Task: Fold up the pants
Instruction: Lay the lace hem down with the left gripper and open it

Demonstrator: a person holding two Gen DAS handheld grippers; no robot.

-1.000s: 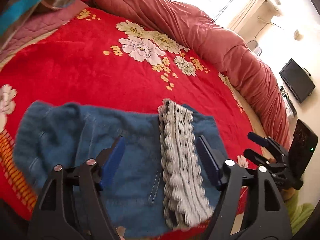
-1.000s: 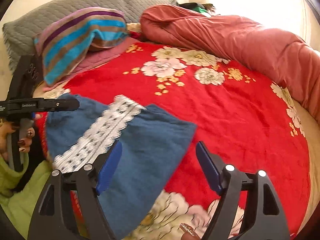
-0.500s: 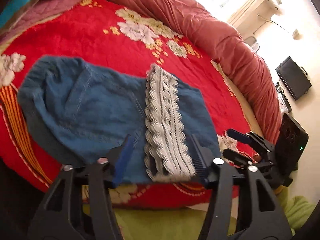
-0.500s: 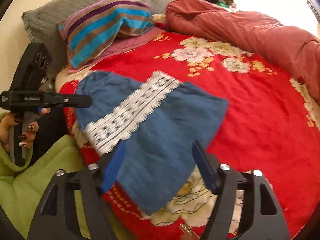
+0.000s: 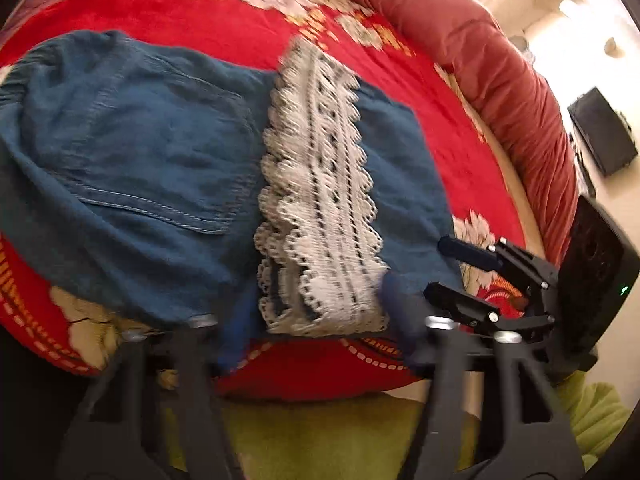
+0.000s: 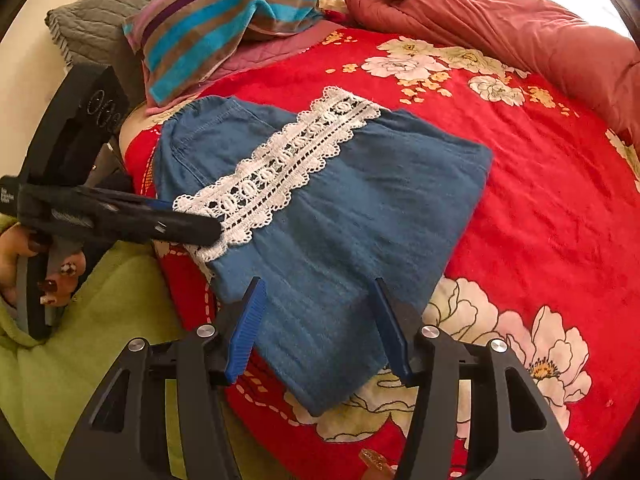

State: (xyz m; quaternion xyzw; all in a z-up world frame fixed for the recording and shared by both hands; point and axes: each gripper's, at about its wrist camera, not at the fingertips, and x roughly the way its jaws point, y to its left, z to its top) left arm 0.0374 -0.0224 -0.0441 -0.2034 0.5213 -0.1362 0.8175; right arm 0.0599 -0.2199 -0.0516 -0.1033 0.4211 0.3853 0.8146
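Folded blue denim pants (image 5: 160,160) (image 6: 380,200) with a white lace hem band (image 5: 316,200) (image 6: 288,160) lie near the front edge of a red flowered blanket (image 6: 540,200). My left gripper (image 5: 316,320), blurred, straddles the near end of the lace band, and its jaws are closing on it without pressing. In the right wrist view the left gripper (image 6: 180,218) reaches in from the left over that lace end. My right gripper (image 6: 318,328) (image 5: 456,274) straddles the plain denim corner at the bed edge, and its jaws are closing with a gap on both sides.
A rolled reddish comforter (image 6: 500,12) (image 5: 500,80) runs along the far side. A striped pillow (image 6: 224,32) and a grey pillow (image 6: 100,20) lie at the head. Green clothing (image 6: 80,340) of the person fills the space below the bed edge. A dark screen (image 5: 604,132) stands by the wall.
Both grippers have come down and closer to the pants' near edge. Their jaws have narrowed, the left around the lace end, the right around the denim corner.
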